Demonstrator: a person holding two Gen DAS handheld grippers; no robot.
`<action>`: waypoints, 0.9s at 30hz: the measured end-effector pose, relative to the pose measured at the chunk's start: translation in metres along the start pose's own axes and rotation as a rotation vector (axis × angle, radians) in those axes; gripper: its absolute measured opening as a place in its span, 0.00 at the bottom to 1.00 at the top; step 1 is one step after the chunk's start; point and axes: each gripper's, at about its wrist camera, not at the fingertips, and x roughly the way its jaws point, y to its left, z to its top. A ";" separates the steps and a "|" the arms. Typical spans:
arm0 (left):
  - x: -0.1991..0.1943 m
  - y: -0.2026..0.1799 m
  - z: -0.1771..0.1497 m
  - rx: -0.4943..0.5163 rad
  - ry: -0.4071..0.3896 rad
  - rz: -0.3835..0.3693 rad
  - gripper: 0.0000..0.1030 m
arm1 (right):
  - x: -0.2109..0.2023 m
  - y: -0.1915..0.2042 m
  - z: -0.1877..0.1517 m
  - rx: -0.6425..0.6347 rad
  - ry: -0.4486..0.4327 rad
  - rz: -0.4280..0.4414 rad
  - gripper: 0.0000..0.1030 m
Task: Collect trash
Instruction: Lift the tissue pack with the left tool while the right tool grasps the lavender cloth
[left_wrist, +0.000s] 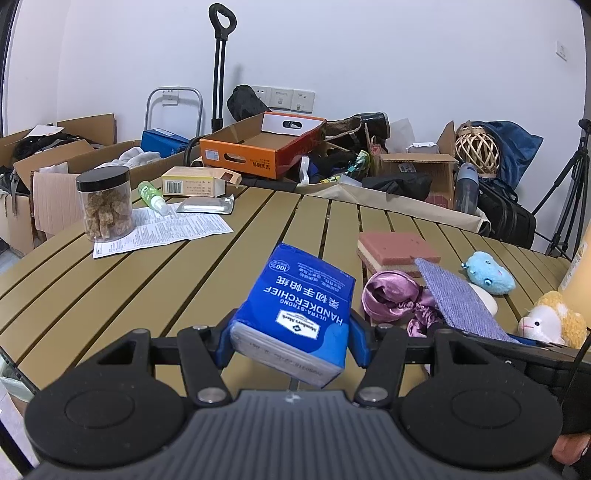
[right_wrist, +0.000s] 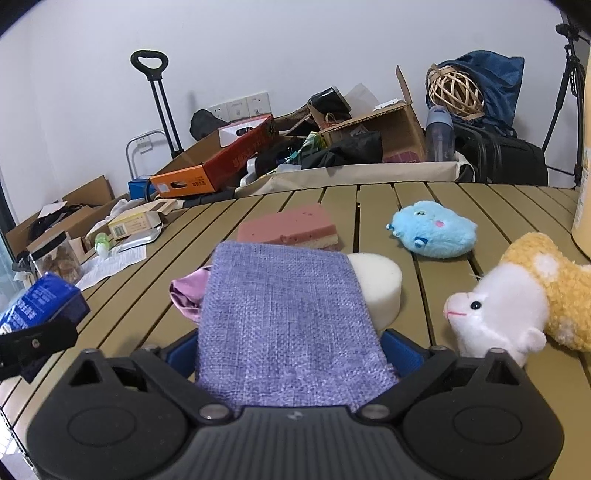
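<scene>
A blue handkerchief tissue pack is held tilted above the slatted table, and my left gripper is shut on its near end. In the right wrist view a flat purple woven cloth lies between the blue pads of my right gripper. It rests over a pink satin scrunchie and a white round sponge. The jaws stand wide. The cloth's edges come close to the pads and it shows no buckling. A printed leaflet, a foil blister pack and a small open carton lie far left.
A jar of brown chunks and a green spray bottle stand by the leaflet. A pink sponge block, a blue plush and a white and yellow plush lie right. Cardboard boxes and bags crowd the floor behind.
</scene>
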 end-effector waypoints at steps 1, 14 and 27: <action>0.000 0.000 0.000 0.001 0.000 0.000 0.57 | 0.000 -0.001 0.000 0.007 -0.001 0.007 0.91; 0.001 0.001 -0.001 0.002 -0.004 -0.002 0.57 | -0.017 -0.010 0.000 0.050 -0.080 0.060 0.56; -0.007 0.001 -0.002 0.006 -0.021 -0.004 0.57 | -0.040 -0.004 -0.003 0.002 -0.184 0.059 0.17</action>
